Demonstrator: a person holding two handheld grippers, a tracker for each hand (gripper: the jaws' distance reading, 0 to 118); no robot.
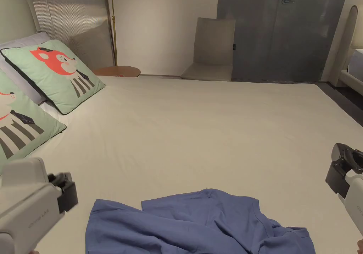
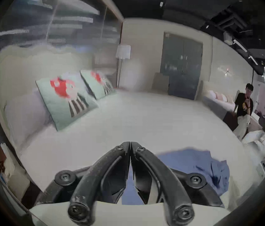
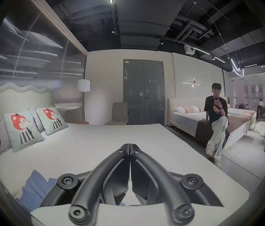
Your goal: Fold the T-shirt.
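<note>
— So, how do the jaws stand on the left gripper (image 2: 130,142)?

— Closed tip to tip in the left gripper view, low in the middle of the frame, with nothing between them. They touch no cloth; the pale bed (image 2: 144,115) lies beyond them.

— And the right gripper (image 3: 129,144)?

— Likewise: in the right gripper view its two jaws meet at the tips, low centre, pinching nothing.

— Where is the T-shirt (image 1: 198,222)?

— In the head view it lies rumpled and blue at the bottom centre of the frame, on the near part of the bed (image 1: 212,123). The left gripper (image 1: 65,191) sits at the lower left edge, just beside the shirt's left hem but apart from it; the right gripper (image 1: 336,175) is at the right edge, near the shirt, not touching.

— From the gripper cameras?

— In the left gripper view the T-shirt (image 2: 193,164) spreads to the lower right of the jaws and shows through the gap under them. In the right gripper view the T-shirt (image 3: 32,190) is at the lower left, beside the jaws.

— Anything else?

— Two cushions (image 1: 53,73) at the upper left, and a seated person (image 3: 216,122) at the right on another bed.
</note>
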